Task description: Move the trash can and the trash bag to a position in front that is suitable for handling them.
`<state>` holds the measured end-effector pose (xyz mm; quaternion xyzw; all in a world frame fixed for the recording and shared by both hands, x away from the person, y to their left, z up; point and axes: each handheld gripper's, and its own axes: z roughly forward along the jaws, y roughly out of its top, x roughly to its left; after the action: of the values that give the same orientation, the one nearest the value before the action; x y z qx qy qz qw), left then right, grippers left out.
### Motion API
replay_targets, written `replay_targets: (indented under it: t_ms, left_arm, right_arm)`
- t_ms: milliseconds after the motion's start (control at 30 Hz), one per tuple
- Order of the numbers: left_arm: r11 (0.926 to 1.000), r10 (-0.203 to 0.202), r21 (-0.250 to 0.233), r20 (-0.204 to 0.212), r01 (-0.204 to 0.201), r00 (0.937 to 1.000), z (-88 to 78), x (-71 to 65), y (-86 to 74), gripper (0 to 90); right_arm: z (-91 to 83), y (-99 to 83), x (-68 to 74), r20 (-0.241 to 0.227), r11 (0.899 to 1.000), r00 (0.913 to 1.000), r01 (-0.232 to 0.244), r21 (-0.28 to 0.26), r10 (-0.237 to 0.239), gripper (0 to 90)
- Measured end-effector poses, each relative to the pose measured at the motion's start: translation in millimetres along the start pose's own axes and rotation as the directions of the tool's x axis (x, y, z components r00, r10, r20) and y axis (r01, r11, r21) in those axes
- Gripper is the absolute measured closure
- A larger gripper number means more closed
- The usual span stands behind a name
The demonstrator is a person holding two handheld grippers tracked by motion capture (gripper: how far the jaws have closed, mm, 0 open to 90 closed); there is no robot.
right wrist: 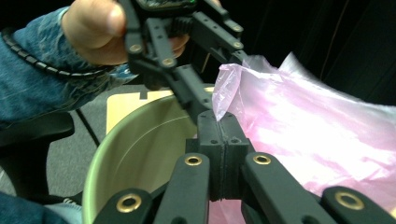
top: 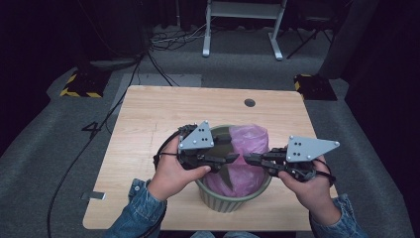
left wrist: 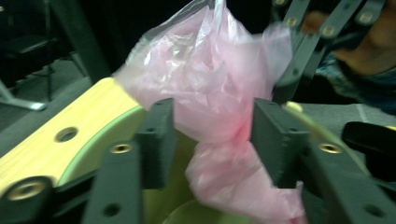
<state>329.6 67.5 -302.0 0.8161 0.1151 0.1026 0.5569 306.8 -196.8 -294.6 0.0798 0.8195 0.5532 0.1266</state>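
As seen from the high view, a ribbed pale-green plastic bin [top: 233, 196] stands near the front edge of a light wooden table [top: 148, 114], with a thin pink plastic bag [top: 247, 148] lying in its mouth; the left gripper [top: 236, 157] and right gripper [top: 246, 158] meet above it. From the left gripper view, its jaws stand apart with the bag [left wrist: 210, 84] between them, unpressed. From the right gripper view, its jaws are pressed together on the bag's edge [right wrist: 229, 93] over the bin [right wrist: 140, 149].
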Motion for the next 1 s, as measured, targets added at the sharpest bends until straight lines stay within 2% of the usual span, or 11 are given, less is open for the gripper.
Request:
replay_targets:
  t_ms: [67, 133, 167, 233, 400, 500, 700, 833, 1000]
  left_arm:
    - [0.9999, 0.010, -0.005, 0.021, -0.010, 0.9997, 1.9, 0.1, 2.0, 60.5]
    - [0.9997, 0.023, -0.009, 0.032, -0.023, 0.9992, 1.7, -0.4, 3.2, 74.0]
    - [0.9996, 0.028, -0.010, 0.032, -0.028, 0.9991, 1.0, -0.9, 3.7, 81.6]
    - [0.9992, 0.040, -0.010, 0.012, -0.040, 0.9991, -1.2, -1.0, 4.4, 89.6]
    - [0.9992, 0.040, 0.004, -0.036, -0.040, 0.9985, -11.1, 5.2, 2.0, 90.0]
    - [0.9990, 0.040, 0.022, -0.085, -0.039, 0.9956, -21.0, 11.6, -3.1, 90.0]
    - [0.9990, 0.025, 0.041, -0.185, -0.017, 0.9825, -39.2, 26.7, -12.7, 90.0]
    - [0.9982, 0.033, 0.056, -0.210, -0.022, 0.9772, -47.2, 30.5, -14.3, 90.0]
    - [0.9992, 0.016, 0.039, -0.234, -0.007, 0.9721, -57.9, 36.3, -14.8, 90.0]
  right_arm:
    - [0.6, -0.5, 1.1, -0.011, 1.000, 0.9999, 0.006, 0.002, -0.006, 90.0]
    - [0.2, -1.3, 1.8, -0.013, 1.000, 0.9999, 0.003, 0.003, -0.003, 90.0]
    - [-0.2, -1.9, 2.0, -0.014, 1.000, 0.9999, 0.002, 0.003, -0.002, 90.0]
    - [-1.2, -3.2, 2.4, -0.012, 1.000, 0.9999, 0.002, 0.007, -0.002, 90.0]
    - [-8.1, -8.5, 1.8, 0.004, 1.000, 1.0000, -0.007, 0.021, 0.007, 90.0]
    - [-13.6, -12.7, 0.5, 0.016, 0.999, 0.9997, -0.018, 0.035, 0.017, 90.0]
    - [-25.9, -24.8, 0.3, 0.029, 0.998, 0.9982, -0.054, 0.045, 0.053, 90.0]
    - [-37.1, -32.4, -0.2, 0.052, 0.996, 0.9957, -0.079, 0.046, 0.077, 90.0]
    - [-54.6, -43.0, -6.1, 0.075, 0.991, 0.9883, -0.135, 0.021, 0.133, 90.0]
